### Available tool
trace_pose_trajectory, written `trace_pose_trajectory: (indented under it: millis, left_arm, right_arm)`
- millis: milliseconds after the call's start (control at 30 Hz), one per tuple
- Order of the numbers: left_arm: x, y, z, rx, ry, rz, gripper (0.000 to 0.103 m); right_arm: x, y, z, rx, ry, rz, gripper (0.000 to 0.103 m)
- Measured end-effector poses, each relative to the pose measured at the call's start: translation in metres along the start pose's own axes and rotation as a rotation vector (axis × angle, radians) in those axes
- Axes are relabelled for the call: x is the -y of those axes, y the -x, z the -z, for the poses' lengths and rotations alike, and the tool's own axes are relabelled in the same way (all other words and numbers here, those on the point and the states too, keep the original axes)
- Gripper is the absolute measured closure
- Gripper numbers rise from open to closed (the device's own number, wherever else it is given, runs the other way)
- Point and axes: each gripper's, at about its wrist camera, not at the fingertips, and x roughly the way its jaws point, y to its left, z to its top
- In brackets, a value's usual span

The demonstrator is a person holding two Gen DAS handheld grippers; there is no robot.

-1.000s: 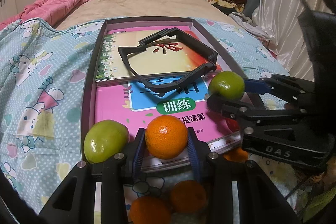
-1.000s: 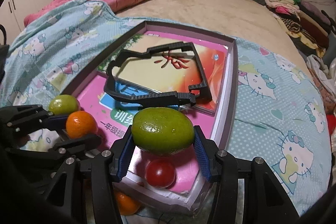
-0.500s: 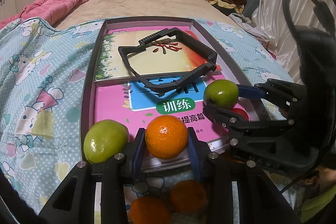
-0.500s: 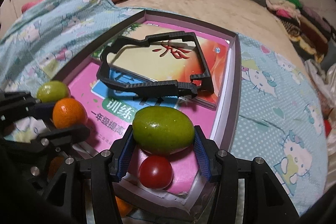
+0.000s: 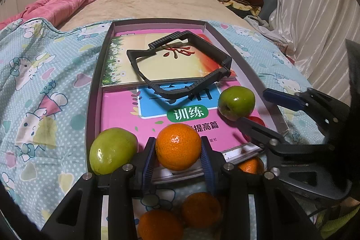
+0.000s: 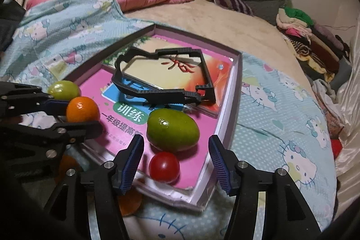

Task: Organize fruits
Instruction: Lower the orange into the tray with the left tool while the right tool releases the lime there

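Through the left wrist view my left gripper [image 5: 178, 147] clamps the round orange mandarin [image 5: 178, 146] over the tray's near edge, while the right wrist view shows my right gripper [image 6: 175, 155] spread apart around the released oval green fruit [image 6: 172, 130] on the glossy pink book [image 6: 126, 120], where I fear it could roll against the small red tomato [image 6: 164, 167].

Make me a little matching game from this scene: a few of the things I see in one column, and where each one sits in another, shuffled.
Things:
1. orange
2. red tomato
3. black frame
4. green fruit

Places:
A. lying across the two books
B. on the pink book, ahead of the open right gripper
C. clamped in the left gripper
D. beside the green fruit, nearest the right gripper

Pairs: 1-C, 2-D, 3-A, 4-B
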Motion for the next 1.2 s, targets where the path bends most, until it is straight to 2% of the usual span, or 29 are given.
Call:
trace_pose_trajectory:
  millis: [233, 333, 500, 767, 967, 1200]
  left_arm:
    - [0.001, 0.001, 0.001, 0.003, 0.008, 0.001, 0.064]
    - [0.002, 0.004, 0.0, 0.005, 0.002, -0.001, 0.06]
    - [0.008, 0.01, 0.001, 0.011, -0.014, 0.006, 0.046]
    - [0.016, 0.019, 0.001, 0.019, -0.037, 0.022, 0.036]
    - [0.02, 0.03, 0.002, 0.035, -0.04, 0.032, 0.034]
    - [0.016, 0.057, 0.001, 0.091, -0.02, 0.056, 0.024]
  right_arm:
    - [0.008, 0.017, 0.01, 0.035, -0.078, -0.02, 0.037]
    - [0.01, 0.019, 0.011, 0.041, -0.091, -0.022, 0.036]
    - [0.015, 0.023, 0.013, 0.047, -0.122, -0.037, 0.035]
    - [0.024, 0.032, 0.014, 0.069, -0.174, -0.056, 0.029]
    - [0.029, 0.037, 0.016, 0.08, -0.196, -0.055, 0.029]
    - [0.033, 0.048, 0.015, 0.108, -0.213, -0.068, 0.028]
